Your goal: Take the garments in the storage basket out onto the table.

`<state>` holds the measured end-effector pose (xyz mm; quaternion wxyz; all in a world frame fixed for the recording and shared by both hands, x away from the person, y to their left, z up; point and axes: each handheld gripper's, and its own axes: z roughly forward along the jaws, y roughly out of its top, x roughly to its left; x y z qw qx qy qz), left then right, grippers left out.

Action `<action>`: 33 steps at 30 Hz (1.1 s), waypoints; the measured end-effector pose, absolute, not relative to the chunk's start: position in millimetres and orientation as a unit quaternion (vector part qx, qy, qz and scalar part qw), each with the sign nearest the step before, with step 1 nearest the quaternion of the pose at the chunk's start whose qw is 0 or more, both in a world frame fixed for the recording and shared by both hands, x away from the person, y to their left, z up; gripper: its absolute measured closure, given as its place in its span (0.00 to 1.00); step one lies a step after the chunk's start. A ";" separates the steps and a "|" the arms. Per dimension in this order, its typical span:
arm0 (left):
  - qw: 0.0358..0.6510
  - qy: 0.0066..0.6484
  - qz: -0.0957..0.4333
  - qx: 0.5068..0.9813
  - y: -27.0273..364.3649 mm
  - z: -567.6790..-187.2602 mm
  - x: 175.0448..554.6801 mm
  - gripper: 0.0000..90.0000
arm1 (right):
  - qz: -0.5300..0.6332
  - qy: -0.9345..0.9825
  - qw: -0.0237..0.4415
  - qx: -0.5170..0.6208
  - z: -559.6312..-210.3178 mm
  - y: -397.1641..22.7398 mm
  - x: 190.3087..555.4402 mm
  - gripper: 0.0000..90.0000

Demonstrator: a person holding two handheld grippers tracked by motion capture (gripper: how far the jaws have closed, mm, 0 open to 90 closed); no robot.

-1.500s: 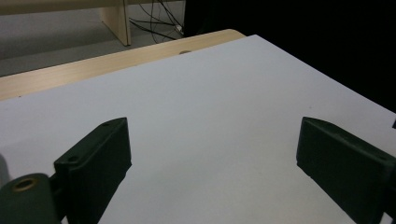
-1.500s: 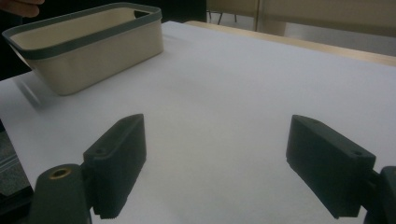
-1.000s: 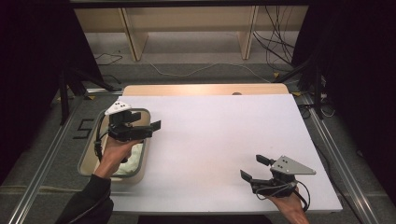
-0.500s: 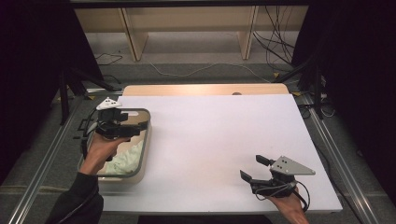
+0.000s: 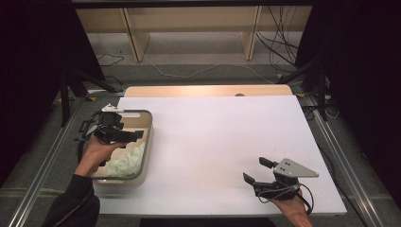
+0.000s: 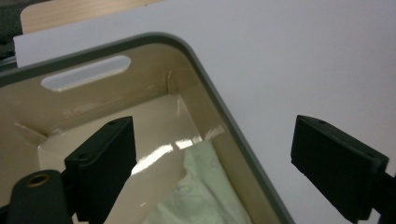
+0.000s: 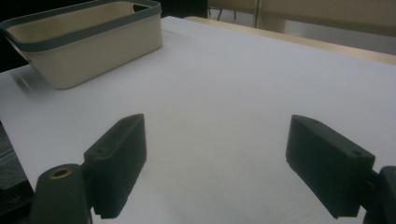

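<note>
A cream bin with a grey rim (image 5: 149,137) stands at the left edge of the white table top (image 5: 213,142). A pale green cloth (image 5: 127,161) lies crumpled in its near half. My left gripper (image 5: 132,138) hovers over the bin, open; its jaws have just been closing a little with nothing held. In the left gripper view the gripper (image 6: 215,140) straddles the bin's rim (image 6: 219,107), above the cloth (image 6: 205,196). My right gripper (image 5: 254,169) rests open near the table's front right. Its own view shows the gripper (image 7: 217,140) empty and the bin (image 7: 93,42) far off.
A bare wooden strip (image 5: 208,91) runs along the table's far edge. Metal rails (image 5: 331,142) flank the table on both sides. Cables (image 5: 283,52) lie on the floor beyond, under a wooden shelf frame (image 5: 189,23).
My left hand has moved left, from the bin's right rim to over the bin's far part, and sunk slightly. The right gripper has stayed where it was.
</note>
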<state>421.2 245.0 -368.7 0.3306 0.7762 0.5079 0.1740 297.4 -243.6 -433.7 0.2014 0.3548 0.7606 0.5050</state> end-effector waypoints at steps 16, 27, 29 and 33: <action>0.252 0.524 0.129 0.803 256.7 -392.8 428.9 0.16 | 0.503 0.763 0.202 0.353 -434.6 -242.8 297.6 0.23; 0.200 0.511 0.095 0.830 254.4 -413.6 433.1 0.17 | 0.500 0.765 0.200 0.354 -435.1 -242.5 297.7 0.23; 0.192 0.510 0.088 0.834 254.9 -417.3 433.8 0.17 | 0.499 0.765 0.201 0.353 -435.4 -242.7 297.7 0.23; 0.174 0.505 0.078 0.842 253.8 -423.0 434.3 0.17 | 0.501 0.765 0.200 0.353 -435.4 -242.7 297.9 0.24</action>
